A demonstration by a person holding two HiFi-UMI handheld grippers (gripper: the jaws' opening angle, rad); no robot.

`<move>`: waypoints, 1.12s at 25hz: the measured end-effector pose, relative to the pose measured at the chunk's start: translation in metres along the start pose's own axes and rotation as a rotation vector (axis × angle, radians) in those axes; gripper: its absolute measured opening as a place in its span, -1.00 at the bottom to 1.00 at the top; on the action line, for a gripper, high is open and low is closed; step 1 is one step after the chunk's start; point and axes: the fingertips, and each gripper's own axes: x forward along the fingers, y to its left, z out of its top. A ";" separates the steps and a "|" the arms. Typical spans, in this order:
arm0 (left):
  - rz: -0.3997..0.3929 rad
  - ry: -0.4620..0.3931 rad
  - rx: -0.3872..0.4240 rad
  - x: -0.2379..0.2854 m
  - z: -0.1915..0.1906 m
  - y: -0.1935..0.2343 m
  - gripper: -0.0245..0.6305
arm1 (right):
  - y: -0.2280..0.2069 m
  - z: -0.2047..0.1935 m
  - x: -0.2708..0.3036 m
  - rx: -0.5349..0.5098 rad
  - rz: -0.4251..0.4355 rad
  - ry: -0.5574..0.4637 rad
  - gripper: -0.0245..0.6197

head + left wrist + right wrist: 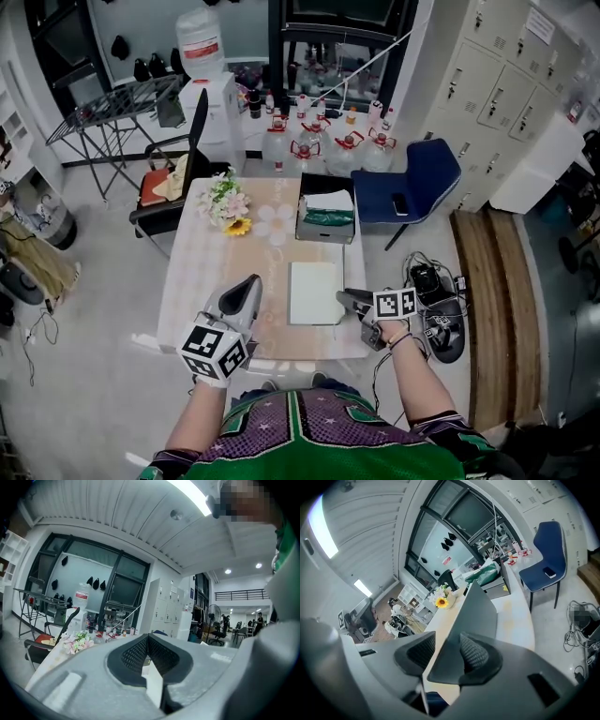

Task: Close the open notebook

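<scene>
Head view: the notebook [314,292] lies on the table [202,281] towards its near edge, at 5 o'clock from the table's middle; a box [326,217] stands at 12 o'clock from it and flowers [225,202] at 11 o'clock; a blue chair [417,178] stands off the table at 2 o'clock. The right gripper [345,296] reaches the notebook's edge from 3 o'clock; the left gripper [251,281] is over the table at 9 o'clock of the notebook, apart from it. Right gripper view: the right gripper [445,644] has its jaws apart with the grey cover of the notebook [473,611] between them; the cover lies against the pad at 3 o'clock, with a gap at the other pad. Left gripper view: the left gripper [147,637] has its jaw tips together, holding nothing.
</scene>
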 end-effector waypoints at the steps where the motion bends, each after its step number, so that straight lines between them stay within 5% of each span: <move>1: 0.004 0.002 -0.001 -0.002 0.000 0.002 -0.87 | 0.004 -0.001 0.003 -0.001 0.008 0.005 -0.41; 15: 0.080 0.016 -0.032 -0.030 -0.009 0.035 -0.87 | 0.041 -0.034 0.056 -0.070 0.059 0.123 -0.41; 28: 0.013 0.015 -0.031 -0.038 -0.009 0.034 -0.87 | 0.051 -0.041 0.040 -0.092 -0.025 0.062 -0.43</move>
